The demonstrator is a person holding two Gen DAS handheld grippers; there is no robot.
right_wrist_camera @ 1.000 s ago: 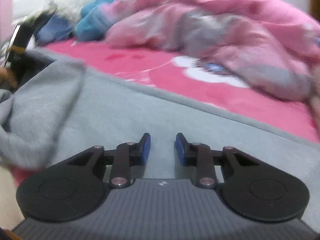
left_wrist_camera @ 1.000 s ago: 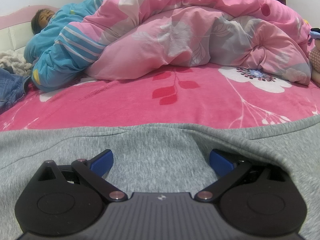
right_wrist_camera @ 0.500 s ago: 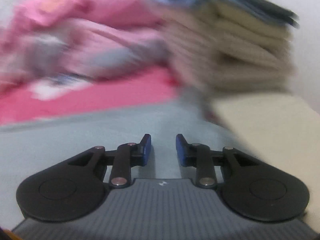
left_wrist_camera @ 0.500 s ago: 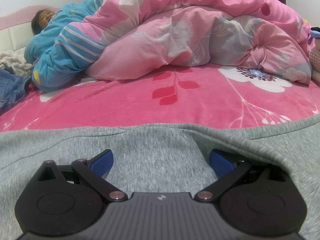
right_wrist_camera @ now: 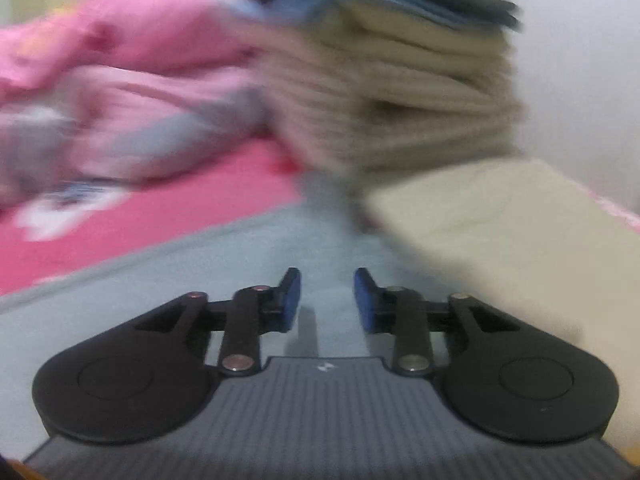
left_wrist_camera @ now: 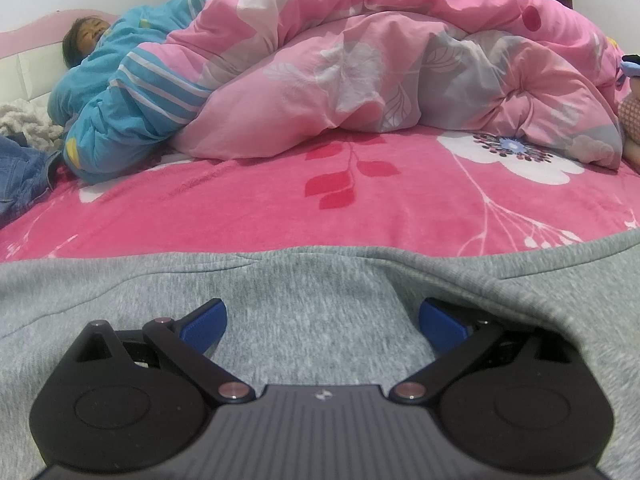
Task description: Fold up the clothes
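Pink floral bedsheet (left_wrist_camera: 248, 216) spread across bed. Pink/grey floral quilt (left_wrist_camera: 380, 68) heaped at rear, w/ blue striped cover (left_wrist_camera: 132, 92) at its left end. Person's head (left_wrist_camera: 82, 38) visible beside headboard (left_wrist_camera: 28, 46). Denim item (left_wrist_camera: 20, 168) at far left. Right view blurred: stack of folded beige textiles (right_wrist_camera: 400, 96), blue piece on top.

A bedroom in a home. The bed (left_wrist_camera: 400, 216), spread with a pink floral cover, fills the middle of the left wrist view; a pink padded headboard (left_wrist_camera: 36, 40) stands at upper left against a pale wall. A heaped pink quilt (left_wrist_camera: 400, 80) occupies the upper centre, and a person (left_wrist_camera: 86, 34) lies beside it under a blue striped quilt (left_wrist_camera: 128, 96). The blurred right wrist view shows a stack of folded beige laundry (right_wrist_camera: 400, 92) at upper right.
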